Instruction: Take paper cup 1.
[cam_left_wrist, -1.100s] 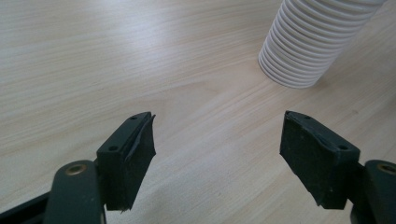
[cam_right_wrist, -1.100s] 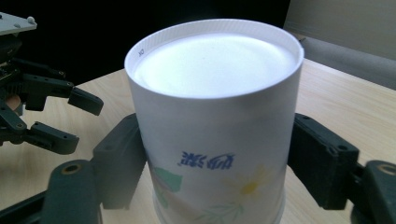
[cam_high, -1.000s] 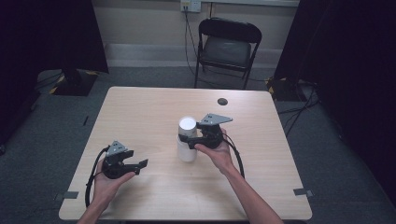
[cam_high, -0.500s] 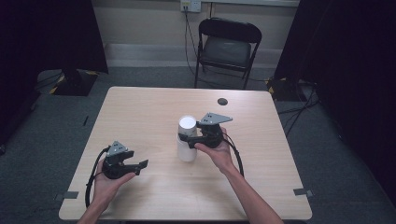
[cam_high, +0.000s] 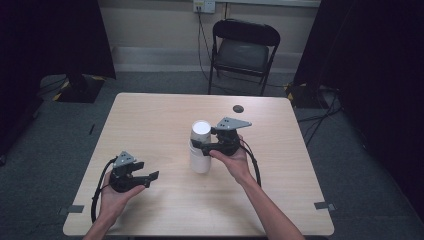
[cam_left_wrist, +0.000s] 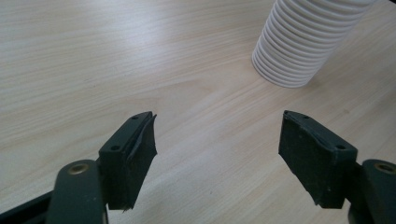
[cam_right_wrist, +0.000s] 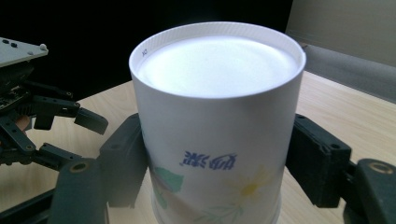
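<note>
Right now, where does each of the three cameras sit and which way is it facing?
High view: fixed above the person's side, looking forward and down on the pale wooden table; both forearms and hands show.
Left gripper view: rides the left tongs, looking low across the table; its two black jaws stand apart.
Right gripper view: rides the right tongs, facing the upside-down top cup; its jaws flank it.
Shared: the stack of white paper cups appears in all three.

Cup stack (cam_high: 201, 146) stands mid-table (cam_high: 150, 115), chair (cam_high: 243, 50) behind.
</note>
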